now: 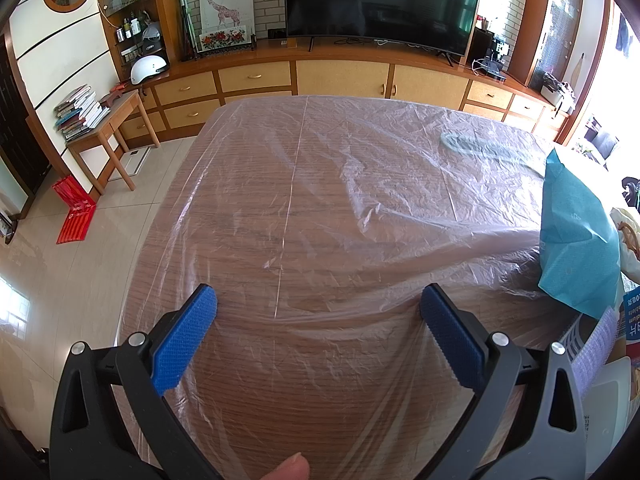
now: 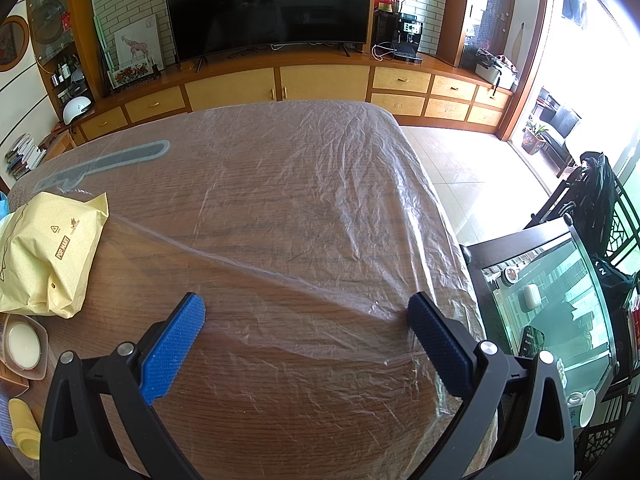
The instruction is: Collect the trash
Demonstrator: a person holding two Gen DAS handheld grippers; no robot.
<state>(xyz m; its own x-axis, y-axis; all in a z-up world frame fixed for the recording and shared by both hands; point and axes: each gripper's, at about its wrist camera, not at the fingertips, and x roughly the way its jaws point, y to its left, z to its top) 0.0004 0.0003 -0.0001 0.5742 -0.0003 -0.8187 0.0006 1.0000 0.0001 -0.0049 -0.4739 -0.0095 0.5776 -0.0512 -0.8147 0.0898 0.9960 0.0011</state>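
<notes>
A thin clear plastic sheet [image 1: 360, 184] [image 2: 304, 200] lies crinkled over the wooden table [image 1: 320, 400] [image 2: 280, 420]. My left gripper [image 1: 318, 308] hovers open just above the sheet near the table's front, nothing between its blue pads. My right gripper [image 2: 306, 316] is likewise open over the sheet, its right fingertip close to a raised fold. A teal bag [image 1: 576, 232] sits at the right edge of the left wrist view. A yellow paper bag [image 2: 48, 252] lies on the table left of my right gripper.
A white dish [image 2: 24, 350] and a yellow cup [image 2: 24, 428] sit at the left edge. A glass-topped side table [image 2: 556, 304] stands right of the table. A greenish flat shape [image 2: 108, 162] lies under the sheet. TV cabinet [image 1: 340, 76] behind; tiled floor around.
</notes>
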